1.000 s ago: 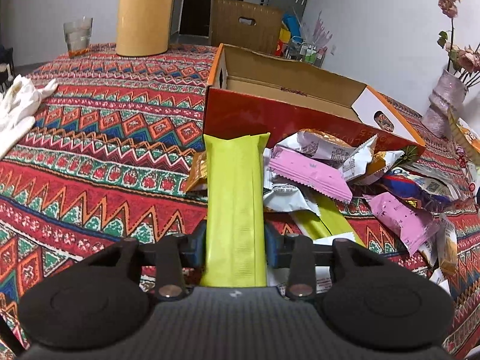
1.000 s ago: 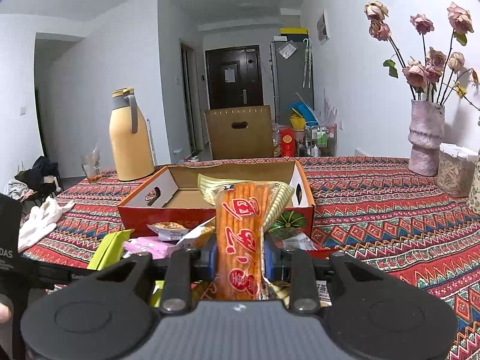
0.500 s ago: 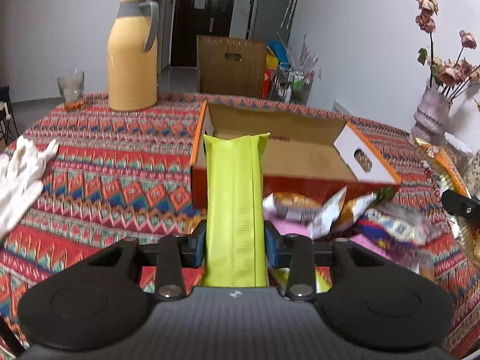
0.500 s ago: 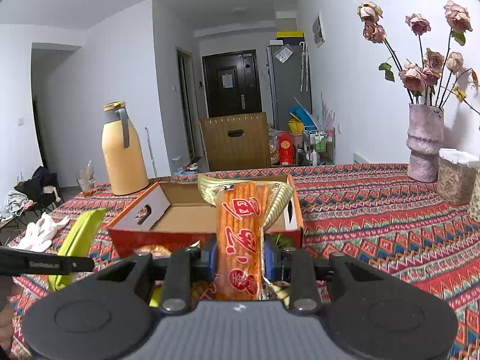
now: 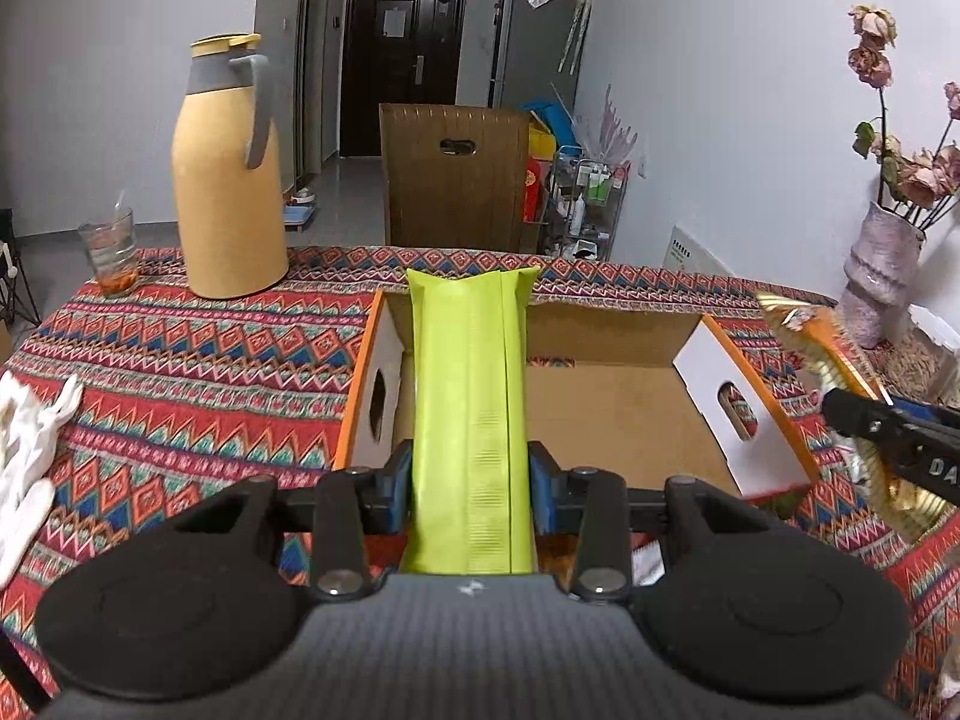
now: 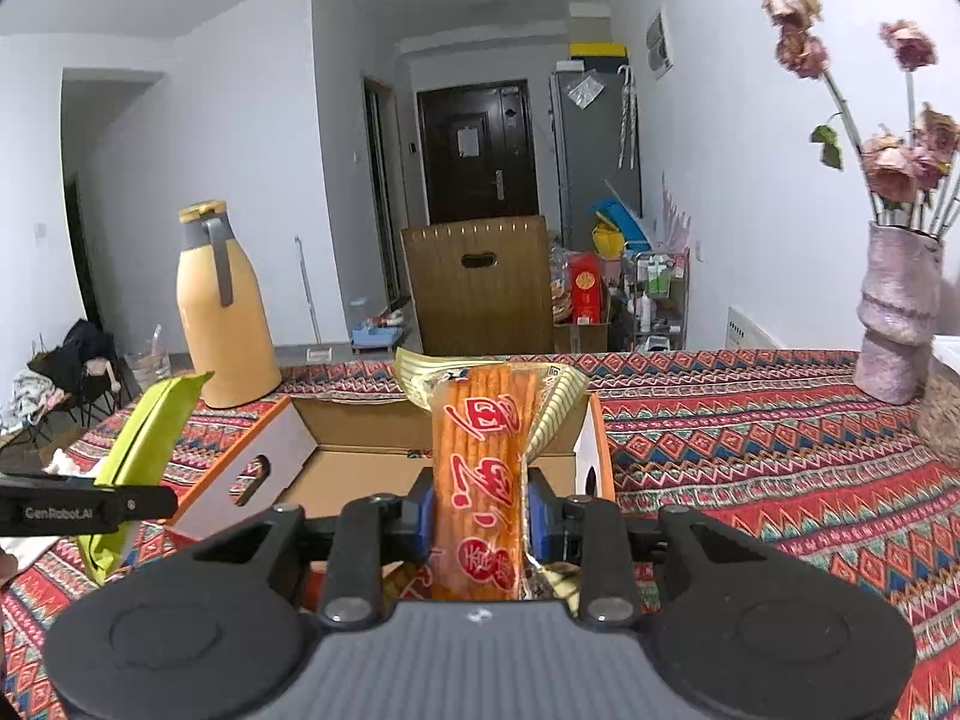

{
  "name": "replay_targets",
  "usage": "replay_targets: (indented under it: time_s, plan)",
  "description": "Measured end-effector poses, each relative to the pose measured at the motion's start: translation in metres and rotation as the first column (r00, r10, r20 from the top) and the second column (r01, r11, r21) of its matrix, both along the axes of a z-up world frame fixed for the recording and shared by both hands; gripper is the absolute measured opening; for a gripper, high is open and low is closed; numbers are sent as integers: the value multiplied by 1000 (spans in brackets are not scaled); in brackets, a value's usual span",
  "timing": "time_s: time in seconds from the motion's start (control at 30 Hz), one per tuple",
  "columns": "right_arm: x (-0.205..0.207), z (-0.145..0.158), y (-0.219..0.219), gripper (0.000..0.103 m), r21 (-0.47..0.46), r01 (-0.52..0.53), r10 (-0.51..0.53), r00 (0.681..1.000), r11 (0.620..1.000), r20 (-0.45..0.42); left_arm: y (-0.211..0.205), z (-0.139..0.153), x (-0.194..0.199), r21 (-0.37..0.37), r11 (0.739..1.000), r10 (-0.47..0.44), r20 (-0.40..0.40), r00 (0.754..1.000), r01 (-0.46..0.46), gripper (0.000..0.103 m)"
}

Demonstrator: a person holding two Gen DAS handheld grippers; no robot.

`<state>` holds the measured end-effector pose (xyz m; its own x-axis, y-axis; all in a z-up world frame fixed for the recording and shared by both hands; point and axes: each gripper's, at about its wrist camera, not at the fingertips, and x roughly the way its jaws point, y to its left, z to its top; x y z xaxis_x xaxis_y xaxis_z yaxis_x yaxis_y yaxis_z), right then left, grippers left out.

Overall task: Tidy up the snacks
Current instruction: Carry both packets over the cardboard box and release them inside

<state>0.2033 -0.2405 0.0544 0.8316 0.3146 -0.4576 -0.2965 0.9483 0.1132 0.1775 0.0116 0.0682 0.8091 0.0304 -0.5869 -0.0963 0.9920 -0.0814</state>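
My left gripper (image 5: 471,483) is shut on a long lime-green snack packet (image 5: 471,408) and holds it raised over the near left end of the open orange cardboard box (image 5: 624,414), whose brown floor is bare. My right gripper (image 6: 480,510) is shut on an orange snack packet with red characters (image 6: 480,480), raised over the near wall of the same box (image 6: 360,474). The green packet (image 6: 141,450) and the left gripper show at the left of the right wrist view. The orange packet (image 5: 822,348) shows at the right of the left wrist view.
A yellow thermos jug (image 5: 228,174) and a glass (image 5: 114,252) stand at the back left of the patterned tablecloth (image 5: 198,360). White gloves (image 5: 30,456) lie at the left edge. A pink vase of dried flowers (image 6: 897,318) stands at the right. A brown chair (image 5: 456,174) is behind the table.
Both grippers have risen and moved forward with their packets, from above the snack pile in front of the box to over the box's opening. The pile has dropped out of view.
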Motion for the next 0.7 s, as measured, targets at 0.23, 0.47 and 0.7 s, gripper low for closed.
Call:
replay_targets:
  time_s: [0.23, 0.47, 0.7]
  plan:
    - [59, -12, 18, 28, -49, -32, 28, 996, 998, -82, -2, -4, 47, 13, 1000, 11, -21, 1000, -11, 38]
    - [103, -39, 34, 28, -96, -54, 36, 983, 994, -183, -1, -26, 87, 19, 999, 31, -89, 996, -29, 38]
    - [122, -59, 45, 28, -139, -68, 34, 971, 988, -236, -2, -50, 111, 23, 999, 30, -154, 988, -27, 38]
